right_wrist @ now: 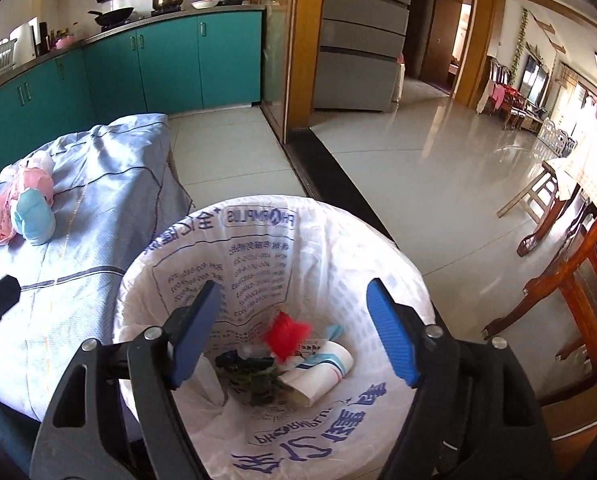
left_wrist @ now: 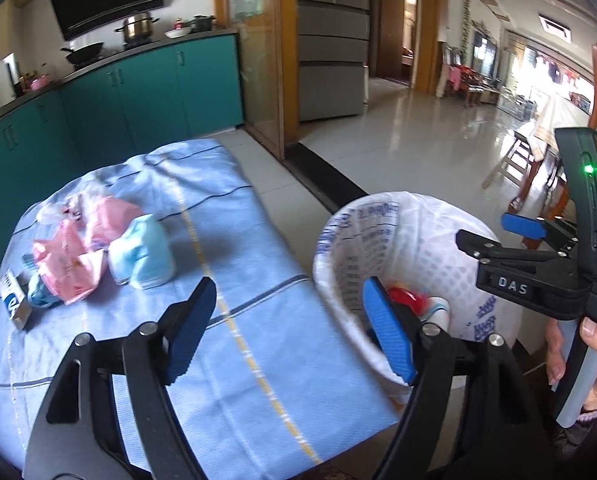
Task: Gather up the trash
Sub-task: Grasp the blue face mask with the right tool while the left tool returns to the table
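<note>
Lined bin [right_wrist: 298, 264], blue tablecloth [left_wrist: 226, 240], teal cabinets [left_wrist: 146, 92]

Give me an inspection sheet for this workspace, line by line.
Surface: table under a light blue checked cloth, wrinkled.
Job's things: round bin lined with a white printed plastic bag beside the table; inside, a red scrap, a white paper cup and dark bits.
Clutter: pink plastic wrappers, a pale blue packet and a small white-and-blue box on the cloth.
Grippers: left gripper over the table edge, jaws open, empty; right gripper over the bin, jaws open, empty.
Cables: nothing seen.
Surroundings: teal kitchen cabinets, grey refrigerator, wooden chairs, glossy tiled floor.
</note>
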The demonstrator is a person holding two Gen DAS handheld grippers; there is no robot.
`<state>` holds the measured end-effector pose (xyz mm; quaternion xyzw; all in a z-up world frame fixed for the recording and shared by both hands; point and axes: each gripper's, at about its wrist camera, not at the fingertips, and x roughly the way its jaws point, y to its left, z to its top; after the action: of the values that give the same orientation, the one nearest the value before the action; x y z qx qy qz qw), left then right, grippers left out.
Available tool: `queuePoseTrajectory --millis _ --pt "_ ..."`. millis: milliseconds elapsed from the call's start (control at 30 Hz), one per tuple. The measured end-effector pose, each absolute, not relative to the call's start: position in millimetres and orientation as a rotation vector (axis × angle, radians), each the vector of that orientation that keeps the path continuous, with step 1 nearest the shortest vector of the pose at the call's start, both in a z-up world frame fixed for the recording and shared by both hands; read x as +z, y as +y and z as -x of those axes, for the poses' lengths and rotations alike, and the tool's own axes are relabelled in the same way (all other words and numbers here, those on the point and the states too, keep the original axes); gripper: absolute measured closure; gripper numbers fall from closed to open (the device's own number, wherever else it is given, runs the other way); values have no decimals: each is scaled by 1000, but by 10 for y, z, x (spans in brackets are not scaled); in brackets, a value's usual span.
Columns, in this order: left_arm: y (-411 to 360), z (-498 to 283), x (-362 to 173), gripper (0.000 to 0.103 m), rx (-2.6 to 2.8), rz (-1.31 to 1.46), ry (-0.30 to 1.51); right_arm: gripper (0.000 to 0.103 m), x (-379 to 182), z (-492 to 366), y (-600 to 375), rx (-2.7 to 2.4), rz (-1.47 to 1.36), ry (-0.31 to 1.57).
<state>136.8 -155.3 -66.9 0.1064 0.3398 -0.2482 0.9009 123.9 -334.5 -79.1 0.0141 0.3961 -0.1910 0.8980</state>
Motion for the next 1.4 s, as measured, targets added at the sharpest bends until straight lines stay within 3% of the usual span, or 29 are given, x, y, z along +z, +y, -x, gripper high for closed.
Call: queuePoseTrajectory --millis 367,667,900,1333,1400 --pt "-609 -1551 -596 16 -246 -165 673 26 -825 -1606 -2691 -266 51 844" --pt "292 -1613 -603 14 -83 -48 678 20 -866 -1826 -2051 -171 151 858" --pt "931 -1568 -653 14 52 28 678 19 -845 -2335 -1564 -50 75 839" --pt "1403 -1474 -669 9 127 94 670 19 -1380 -3073 -939 26 74 970" --pt "1416 -1474 -688 9 125 92 676 28 -1425 -3050 -895 56 76 985"
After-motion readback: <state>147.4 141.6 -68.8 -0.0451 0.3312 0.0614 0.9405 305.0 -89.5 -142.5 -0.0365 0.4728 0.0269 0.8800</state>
